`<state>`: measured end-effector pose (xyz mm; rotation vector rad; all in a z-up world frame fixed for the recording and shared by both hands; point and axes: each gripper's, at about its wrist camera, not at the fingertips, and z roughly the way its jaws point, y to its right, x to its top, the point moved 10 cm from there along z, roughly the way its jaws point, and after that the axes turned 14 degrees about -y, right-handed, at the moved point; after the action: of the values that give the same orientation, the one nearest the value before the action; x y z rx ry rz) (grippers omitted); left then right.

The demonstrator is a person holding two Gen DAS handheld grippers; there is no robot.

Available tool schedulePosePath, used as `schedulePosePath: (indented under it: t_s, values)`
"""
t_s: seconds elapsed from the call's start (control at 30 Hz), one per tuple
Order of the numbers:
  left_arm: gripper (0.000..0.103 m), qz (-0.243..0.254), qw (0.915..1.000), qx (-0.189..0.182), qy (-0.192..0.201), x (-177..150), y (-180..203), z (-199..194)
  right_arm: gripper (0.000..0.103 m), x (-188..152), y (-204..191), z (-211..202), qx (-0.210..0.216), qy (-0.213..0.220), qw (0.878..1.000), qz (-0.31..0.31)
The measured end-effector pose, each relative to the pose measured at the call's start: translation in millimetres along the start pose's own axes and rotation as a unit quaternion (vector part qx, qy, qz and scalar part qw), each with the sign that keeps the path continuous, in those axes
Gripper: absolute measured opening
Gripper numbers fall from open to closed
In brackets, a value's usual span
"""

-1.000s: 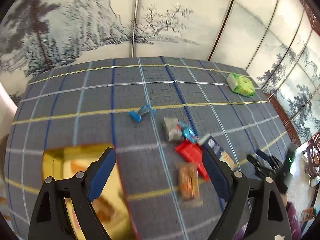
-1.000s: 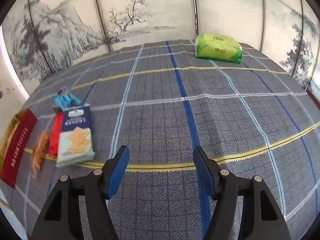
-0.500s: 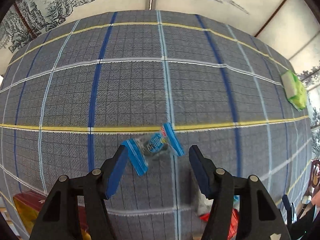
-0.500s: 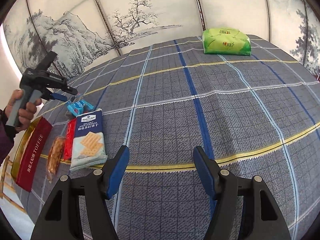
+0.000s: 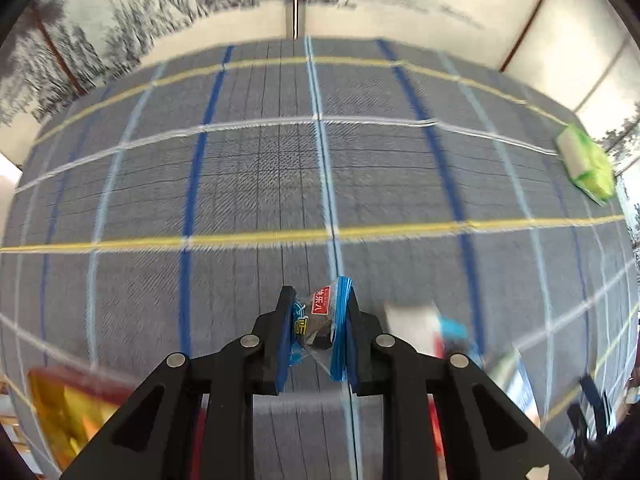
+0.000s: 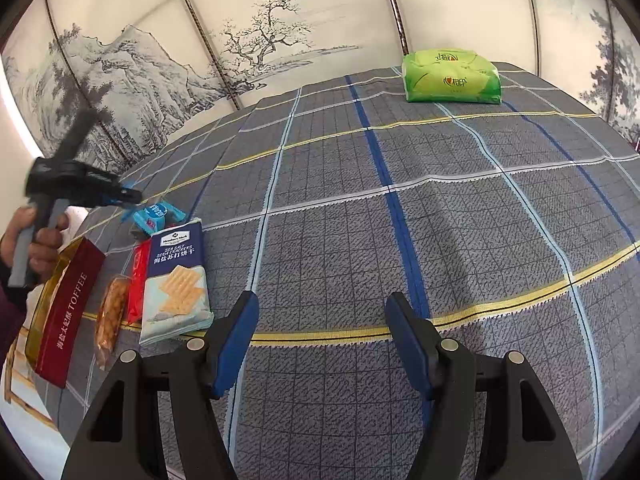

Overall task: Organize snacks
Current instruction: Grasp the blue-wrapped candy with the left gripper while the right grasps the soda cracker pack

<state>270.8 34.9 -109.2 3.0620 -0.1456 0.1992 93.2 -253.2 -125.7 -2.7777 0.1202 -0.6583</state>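
My left gripper (image 5: 316,312) is shut on a small blue snack packet (image 5: 320,320) and holds it above the plaid cloth. In the right wrist view the left gripper (image 6: 120,198) is at the far left, above another blue packet (image 6: 156,216). Below that lie a soda cracker pack (image 6: 176,280), a red packet (image 6: 138,280), an orange snack bar (image 6: 110,312) and a red toffee box (image 6: 64,312). My right gripper (image 6: 320,324) is open and empty over the cloth, right of the cracker pack.
A green tissue pack (image 6: 452,76) lies at the far edge of the table; it also shows in the left wrist view (image 5: 586,164). A painted folding screen (image 6: 240,40) stands behind the table. The plaid cloth (image 6: 440,220) covers the table.
My left gripper came down over the small blue packet, shut on it and lifted it. My right gripper has stayed open in place.
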Motion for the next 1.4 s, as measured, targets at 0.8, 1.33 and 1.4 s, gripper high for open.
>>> schedulePosePath:
  t_s: [0.8,1.33,1.4]
  values:
    - [0.019,0.015,0.9877,-0.070,0.139,-228,-9,-124,0.067,-11,-128,-39,0.027,0.032,0.994,-0.102]
    - [0.020,0.005,0.9861,-0.072,0.150,-245,-26,-134,0.067,31,-134,62,0.005,-0.086,0.985,-0.151]
    - [0.020,0.004,0.9863,-0.072,0.149,-245,-26,-134,0.054,32,-134,64,0.006,-0.079,0.984,-0.159]
